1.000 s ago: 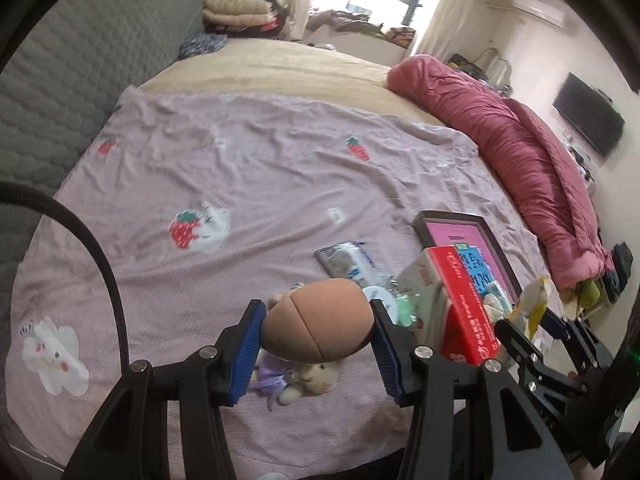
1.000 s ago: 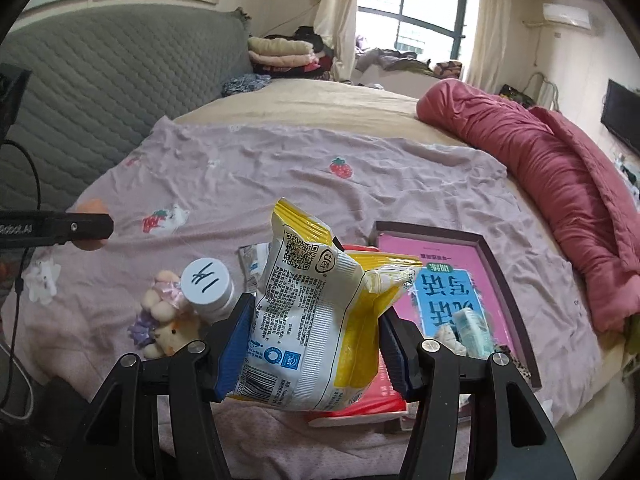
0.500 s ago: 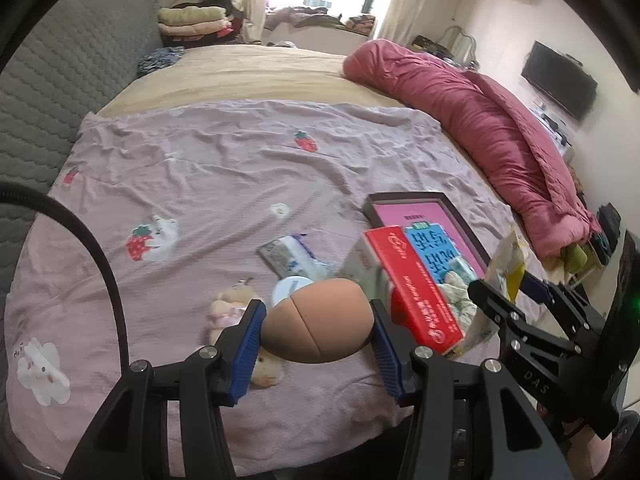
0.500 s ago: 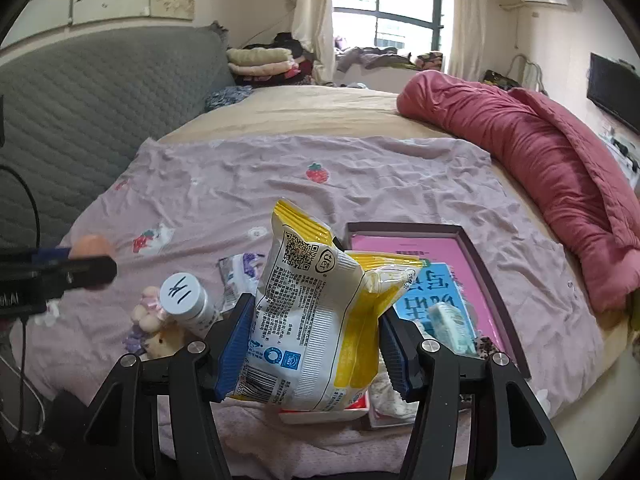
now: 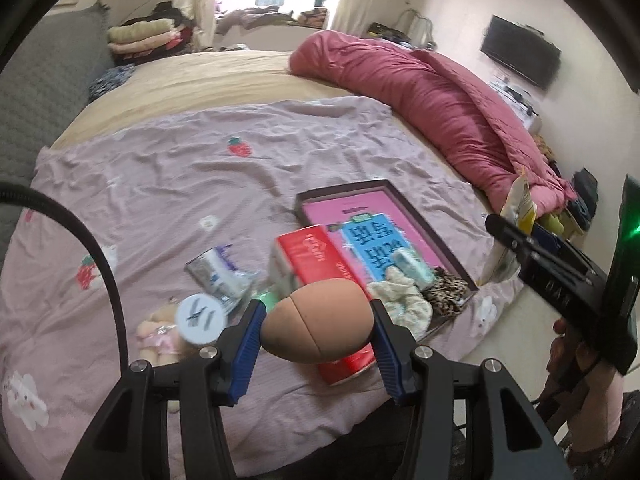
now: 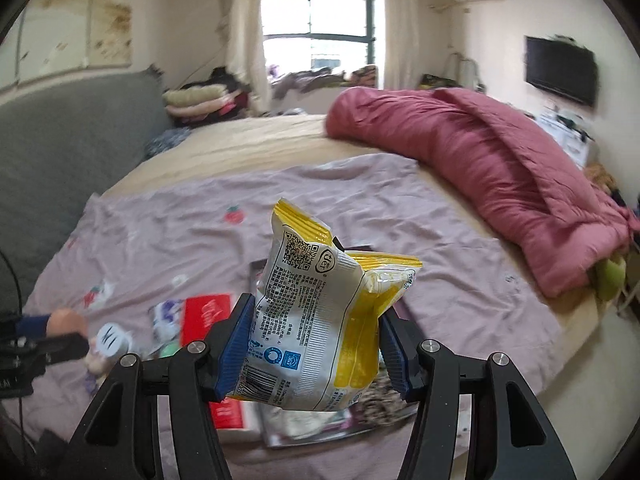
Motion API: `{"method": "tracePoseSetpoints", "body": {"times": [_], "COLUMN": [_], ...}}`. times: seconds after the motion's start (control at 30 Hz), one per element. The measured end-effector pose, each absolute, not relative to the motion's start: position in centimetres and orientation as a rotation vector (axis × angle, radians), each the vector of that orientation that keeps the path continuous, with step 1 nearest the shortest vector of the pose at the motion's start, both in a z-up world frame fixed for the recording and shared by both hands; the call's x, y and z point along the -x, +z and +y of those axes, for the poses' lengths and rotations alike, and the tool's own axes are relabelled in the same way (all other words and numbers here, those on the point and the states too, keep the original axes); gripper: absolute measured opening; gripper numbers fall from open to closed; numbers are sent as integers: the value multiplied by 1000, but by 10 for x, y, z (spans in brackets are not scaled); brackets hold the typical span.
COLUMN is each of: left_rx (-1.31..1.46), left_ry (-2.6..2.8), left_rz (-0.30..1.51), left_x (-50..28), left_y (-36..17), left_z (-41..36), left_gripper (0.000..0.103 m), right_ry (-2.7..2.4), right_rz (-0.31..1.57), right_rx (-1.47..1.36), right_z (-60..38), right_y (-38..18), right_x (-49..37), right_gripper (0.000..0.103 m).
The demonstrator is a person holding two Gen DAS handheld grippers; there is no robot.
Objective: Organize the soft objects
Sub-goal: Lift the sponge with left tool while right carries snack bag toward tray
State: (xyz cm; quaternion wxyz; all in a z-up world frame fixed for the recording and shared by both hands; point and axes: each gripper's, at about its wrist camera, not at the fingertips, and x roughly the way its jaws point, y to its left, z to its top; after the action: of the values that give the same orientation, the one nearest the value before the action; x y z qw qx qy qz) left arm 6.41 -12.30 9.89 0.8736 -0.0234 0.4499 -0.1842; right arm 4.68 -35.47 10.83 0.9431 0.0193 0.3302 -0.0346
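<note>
Both hands loaded, both aloft over the near edge of the bed (image 5: 248,184).

Left hand-held gripper (image 5: 318,332): closed onto a tan egg-shaped sponge (image 5: 318,328), blue pads pressed against both ends, carried above the lilac strawberry sheet.

Right hand-held gripper (image 6: 314,344): clamped on a yellow-and-white snack bag (image 6: 320,320), upright, squeezed at its lower half, hanging over the dark-framed tray (image 5: 404,204).

Landmark: the tray.
- Inside it: pink and blue booklet, a small pale-blue packet (image 5: 414,268), a cream scrunchie (image 5: 400,304) and a leopard-print scrunchie (image 5: 448,294) at its near end.
- Against its left edge: red carton (image 5: 320,256), lying tilted.
- Further left: silver-purple tissue pack (image 5: 216,272), white-capped bottle (image 5: 198,320), small plush bear (image 5: 158,332) partly under the bottle.

Judgement on progress: partway. Some soft things are already gathered in the tray; the sponge and the bag are in transit, not yet set down. The bear and tissue pack lie loose left of the tray and look still to be sorted.
</note>
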Motion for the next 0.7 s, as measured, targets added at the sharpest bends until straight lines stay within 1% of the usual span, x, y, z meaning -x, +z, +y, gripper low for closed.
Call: {"method": "tracePoseSetpoints", "body": {"times": [0.27, 0.47, 0.7], "left_rx": [1, -53, -83], "left_ry": [-453, -494, -507], "left_rz": [937, 952, 962], "left_x": [-71, -71, -72], "left_y": [104, 100, 94], "left_z": [-178, -215, -236], "left_gripper": [52, 52, 52], "right_ry": [-103, -78, -52], "right_rz": [656, 655, 673], "right_rx": [-70, -42, -39], "right_z": [-397, -403, -408], "right_y": [116, 117, 109], "right_x": [-37, -35, -34], "right_gripper": [60, 60, 60]}}
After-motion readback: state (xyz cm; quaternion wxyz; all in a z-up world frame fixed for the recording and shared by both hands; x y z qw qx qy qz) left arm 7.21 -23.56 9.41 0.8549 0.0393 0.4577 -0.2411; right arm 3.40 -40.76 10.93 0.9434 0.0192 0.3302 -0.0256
